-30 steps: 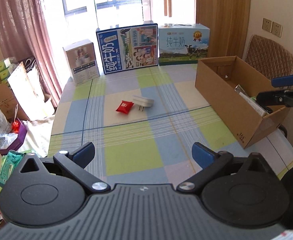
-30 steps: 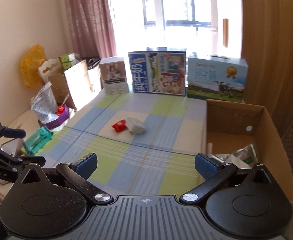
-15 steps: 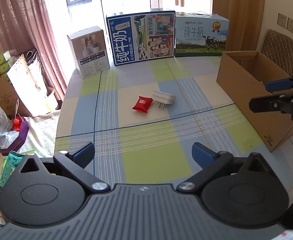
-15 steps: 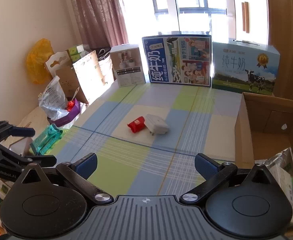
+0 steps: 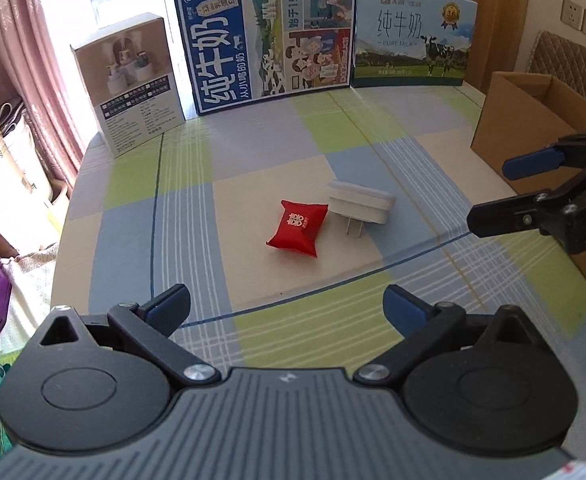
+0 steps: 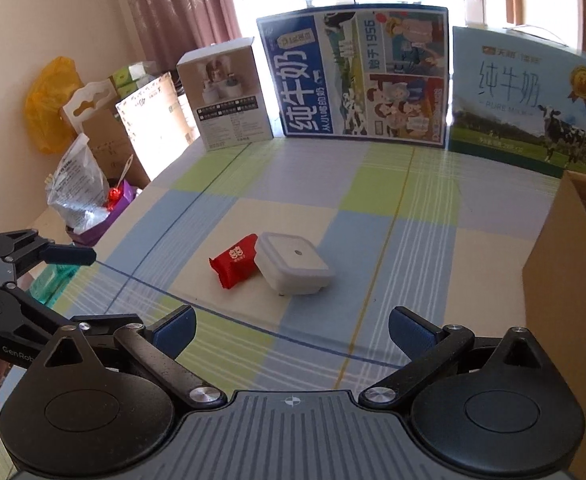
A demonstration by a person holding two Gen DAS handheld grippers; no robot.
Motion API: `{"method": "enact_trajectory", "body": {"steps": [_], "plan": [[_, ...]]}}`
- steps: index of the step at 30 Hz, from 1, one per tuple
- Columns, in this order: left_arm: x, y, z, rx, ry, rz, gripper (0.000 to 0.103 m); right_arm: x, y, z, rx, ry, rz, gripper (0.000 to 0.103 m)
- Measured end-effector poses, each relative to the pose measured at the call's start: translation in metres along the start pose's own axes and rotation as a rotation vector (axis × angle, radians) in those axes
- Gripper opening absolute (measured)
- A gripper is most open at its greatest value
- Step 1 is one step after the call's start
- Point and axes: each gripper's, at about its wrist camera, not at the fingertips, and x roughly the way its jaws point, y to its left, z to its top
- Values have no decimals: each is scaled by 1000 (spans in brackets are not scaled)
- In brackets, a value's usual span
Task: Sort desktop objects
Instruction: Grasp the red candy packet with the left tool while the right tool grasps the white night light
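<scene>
left gripper (image 5: pixel 287 306), black with blue-padded fingers, has its jaws spread wide and empty above the checked pastel tablecloth (image 5: pixel 253 160); right gripper (image 6: pixel 291 326), same build, is likewise spread and empty, and its blue fingertips (image 5: pixel 531 164) show at the right edge of the left wrist view. both are well apart from the targets. ahead of both lie the two items left on the cloth: a small red foil sachet with white print (image 5: pixel 297 229) and a white rectangular plug adapter with two metal prongs (image 5: pixel 360 207), touching or nearly touching each other. the open brown cardboard box (image 5: pixel 533 120), the likely destination, stands at the right side of the table. risk 1: because the two items sit so close, a finger descending between them may shove the neighbour or clamp both together. risk 2: the sachet is soft and slick and may squeeze out of a shallow pinch. risk 3: the adapter rests tilted on its prongs, so a one-sided contact may tip or spin it. risk 4: both grippers aimed at the same spot may collide.
</scene>
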Motion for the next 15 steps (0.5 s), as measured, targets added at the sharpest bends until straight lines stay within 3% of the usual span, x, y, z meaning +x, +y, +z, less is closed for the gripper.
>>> {"method": "enact_trajectory", "body": {"steps": [7,15], "plan": [[41,7,16,97,22,-40,95,44,-3,15,-102,85,-8,99],[67,10,27,156,29,-56,92,68,-8,33,-161,146,24,88]]}}
